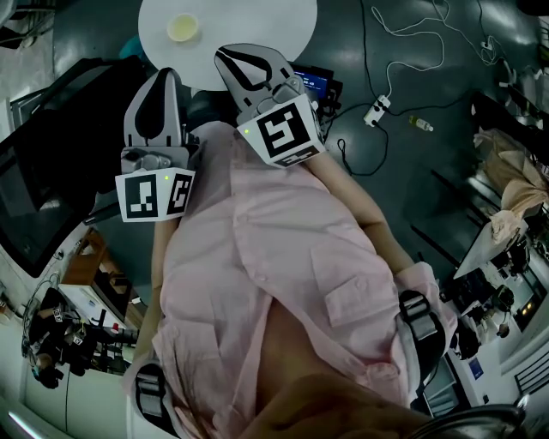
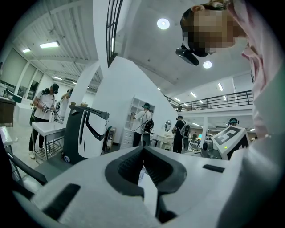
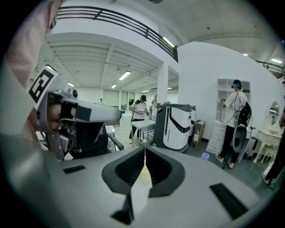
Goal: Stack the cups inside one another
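A single pale yellow cup [image 1: 183, 27] stands on the round white table [image 1: 266, 21] at the top of the head view. Both grippers are held close to a pink-shirted chest and point toward that table, short of the cup. My left gripper [image 1: 166, 74] is shut and holds nothing; its jaws meet at the tip [image 2: 143, 149]. My right gripper [image 1: 226, 54] is also shut and empty [image 3: 144, 149]. Through the slit under its jaws shows a sliver of white and pale yellow. No other cup is in view.
Cables and a power strip [image 1: 377, 110] lie on the dark floor to the right of the table. A black screen [image 1: 34, 197] stands at the left, cluttered benches at the right. A white machine [image 3: 176, 127] and several people stand farther off.
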`<state>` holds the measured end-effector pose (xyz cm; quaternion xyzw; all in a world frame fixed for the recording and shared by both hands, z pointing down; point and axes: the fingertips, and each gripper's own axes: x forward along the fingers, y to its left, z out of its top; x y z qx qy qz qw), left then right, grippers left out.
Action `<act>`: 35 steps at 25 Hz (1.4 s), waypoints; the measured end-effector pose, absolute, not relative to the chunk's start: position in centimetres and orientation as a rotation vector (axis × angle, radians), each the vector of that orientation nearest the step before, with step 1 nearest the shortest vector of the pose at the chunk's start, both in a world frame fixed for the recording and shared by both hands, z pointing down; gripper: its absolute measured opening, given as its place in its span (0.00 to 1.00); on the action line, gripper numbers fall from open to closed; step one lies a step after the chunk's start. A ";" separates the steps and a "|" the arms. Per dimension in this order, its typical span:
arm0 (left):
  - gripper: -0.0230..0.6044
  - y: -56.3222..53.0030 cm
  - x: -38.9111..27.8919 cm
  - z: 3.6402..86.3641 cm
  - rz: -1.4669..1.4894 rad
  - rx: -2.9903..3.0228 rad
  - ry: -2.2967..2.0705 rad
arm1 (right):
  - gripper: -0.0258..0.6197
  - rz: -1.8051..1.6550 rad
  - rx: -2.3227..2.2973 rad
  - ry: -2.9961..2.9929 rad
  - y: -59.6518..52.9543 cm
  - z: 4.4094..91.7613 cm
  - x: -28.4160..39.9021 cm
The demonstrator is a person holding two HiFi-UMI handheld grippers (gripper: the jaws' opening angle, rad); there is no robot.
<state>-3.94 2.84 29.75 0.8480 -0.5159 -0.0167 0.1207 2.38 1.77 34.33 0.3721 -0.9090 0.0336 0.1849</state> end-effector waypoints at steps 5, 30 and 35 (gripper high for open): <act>0.06 3.0 -4.3 29.8 -0.057 2.461 -1.526 | 0.09 0.096 1.046 -2.558 1.9 34.4 2.3; 0.06 2.9 -3.8 29.9 -0.049 2.453 -1.545 | 0.09 0.106 1.058 -2.566 1.7 34.6 3.2; 0.06 2.9 -3.8 29.8 -0.049 2.455 -1.546 | 0.09 0.106 1.061 -2.568 1.6 34.5 3.3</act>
